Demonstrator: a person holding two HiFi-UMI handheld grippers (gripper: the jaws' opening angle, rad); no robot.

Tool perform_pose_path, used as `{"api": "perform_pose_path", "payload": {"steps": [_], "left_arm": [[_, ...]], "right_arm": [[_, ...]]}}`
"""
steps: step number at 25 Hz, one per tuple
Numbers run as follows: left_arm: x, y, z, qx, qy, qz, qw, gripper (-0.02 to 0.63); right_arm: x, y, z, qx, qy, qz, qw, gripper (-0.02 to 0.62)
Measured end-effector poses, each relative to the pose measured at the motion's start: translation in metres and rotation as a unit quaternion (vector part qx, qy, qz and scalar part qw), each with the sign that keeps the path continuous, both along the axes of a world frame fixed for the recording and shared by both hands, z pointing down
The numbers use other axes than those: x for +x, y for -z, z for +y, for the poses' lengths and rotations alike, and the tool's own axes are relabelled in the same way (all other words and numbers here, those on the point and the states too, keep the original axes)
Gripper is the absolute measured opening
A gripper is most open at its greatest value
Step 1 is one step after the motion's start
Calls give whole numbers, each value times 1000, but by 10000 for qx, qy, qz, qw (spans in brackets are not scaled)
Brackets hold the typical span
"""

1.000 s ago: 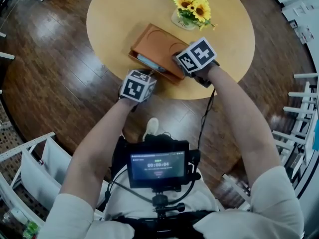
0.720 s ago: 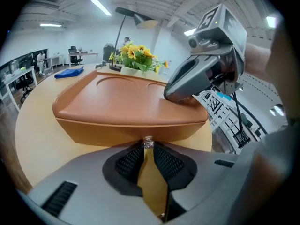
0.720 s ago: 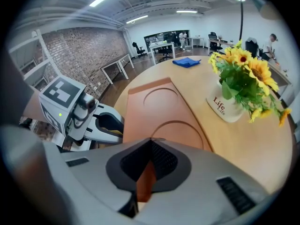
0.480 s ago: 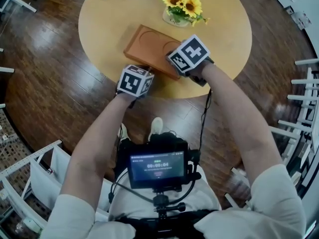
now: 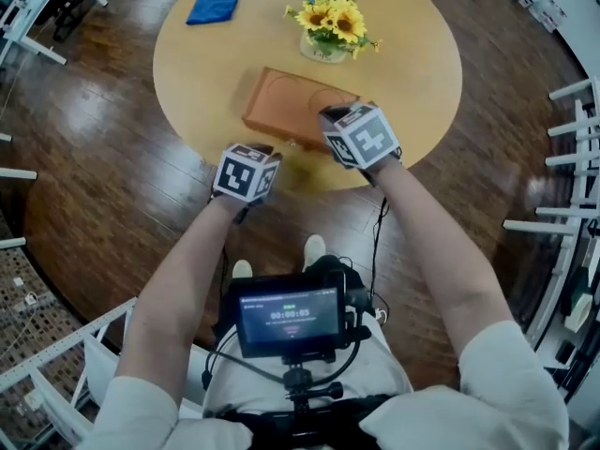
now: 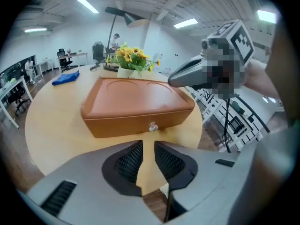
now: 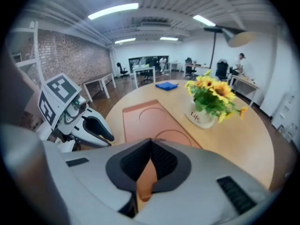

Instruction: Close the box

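Fingers (image 6: 129, 161) of the left gripper (image 6: 148, 146) stand slightly apart and are opening, with nothing between them, just short of the closed brown rectangular wooden box (image 6: 136, 102) on the round pale wooden table (image 6: 51, 121). The right gripper (image 7: 150, 143) has its tips together, empty, over the box's lid.

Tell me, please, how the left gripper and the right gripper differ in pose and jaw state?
The left gripper sits off the box, facing its front knob; the right gripper is over the box's top. The left jaws are opening, a slim gap showing; the right jaws meet at the tips. Both hold nothing.
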State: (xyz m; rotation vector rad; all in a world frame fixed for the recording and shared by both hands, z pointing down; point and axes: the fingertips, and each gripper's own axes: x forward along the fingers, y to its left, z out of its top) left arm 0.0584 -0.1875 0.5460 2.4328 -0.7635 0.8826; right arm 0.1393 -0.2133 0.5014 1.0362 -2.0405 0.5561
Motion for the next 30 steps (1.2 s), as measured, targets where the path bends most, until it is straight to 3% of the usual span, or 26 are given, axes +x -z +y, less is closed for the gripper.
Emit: {"api": "perform_pose_path", "payload": {"steps": [1,2,4,7,10,14,20,30], "left_arm": [[-10,6,3,43,-39,34,10000,74],[-19,12,7,56,-45,86,9999,74],[-39,25,19,1,21,227,9997,74],[-77,42,46,-104,27,316,9994,74],[-121,56,75,-3,-198,151,9997,74],[-171,67,101,99,-354,133,9992,74],[-218,76,126,136,-548,183,9982,74],[-238,80,151,141,-631,292,9975,74]], "right_arm": [[0,8,9,164,-279,-268,9991,5],[1,12,22,218,-530,-536,9969,46],[4,13,58,153,-999,-904,9908,70],[0,9,121,153,-1767,-1102,9780,91],[-17,6,181,175,-2506,-1266,9596,91],[-47,6,244,191,-3167,-1262,9399,91],[-90,12,300,354,-3671,-1043,9236,89],[-121,26,334,341,-3638,-827,9272,87]]}}
